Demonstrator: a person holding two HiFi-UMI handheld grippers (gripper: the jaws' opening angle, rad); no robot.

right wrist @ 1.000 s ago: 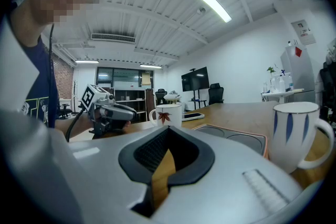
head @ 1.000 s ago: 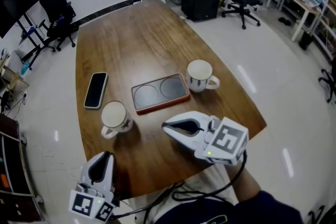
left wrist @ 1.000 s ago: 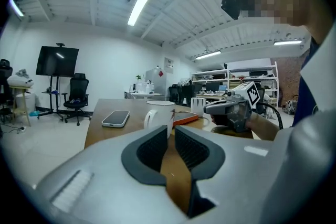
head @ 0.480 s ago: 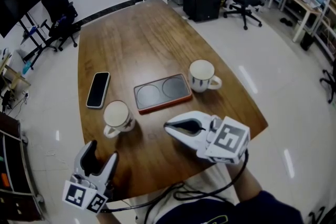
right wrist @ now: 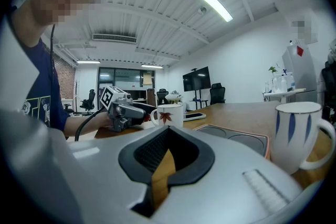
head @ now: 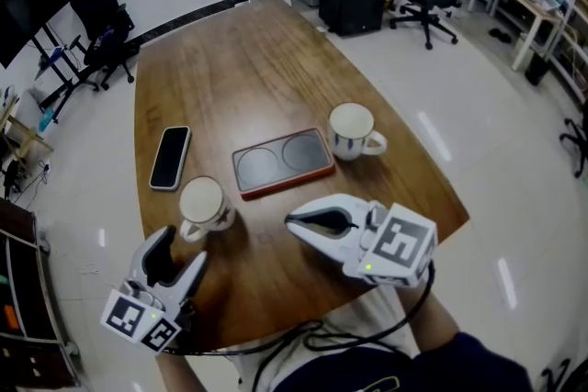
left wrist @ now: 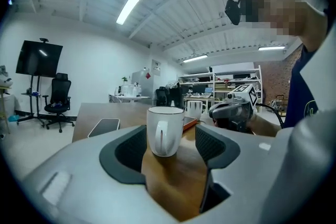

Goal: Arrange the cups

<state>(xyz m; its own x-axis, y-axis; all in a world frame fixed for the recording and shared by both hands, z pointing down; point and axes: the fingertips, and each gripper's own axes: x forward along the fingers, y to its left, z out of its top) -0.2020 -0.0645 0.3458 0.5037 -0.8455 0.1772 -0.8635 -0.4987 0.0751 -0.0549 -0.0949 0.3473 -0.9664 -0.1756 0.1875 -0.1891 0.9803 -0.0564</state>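
A white cup (head: 201, 201) with a red leaf print stands at the table's near left, its handle toward my left gripper (head: 180, 251). That gripper is open just short of the cup. In the left gripper view the cup (left wrist: 165, 130) stands ahead between the pads (left wrist: 128, 150), untouched. A second white cup (head: 350, 130) with blue stripes stands right of the orange-rimmed tray (head: 280, 162), which has two round wells. My right gripper (head: 292, 220) hovers shut and empty in front of the tray. The right gripper view shows the striped cup (right wrist: 299, 132) and the leaf cup (right wrist: 168, 115).
A black phone (head: 170, 157) lies face up left of the tray. The wooden table (head: 239, 78) narrows toward the far end. Office chairs, a black cabinet (head: 349, 0) and desks stand on the floor around it.
My left gripper has opened wide and moved forward toward the leaf cup. The right gripper and both cups have stayed where they were.
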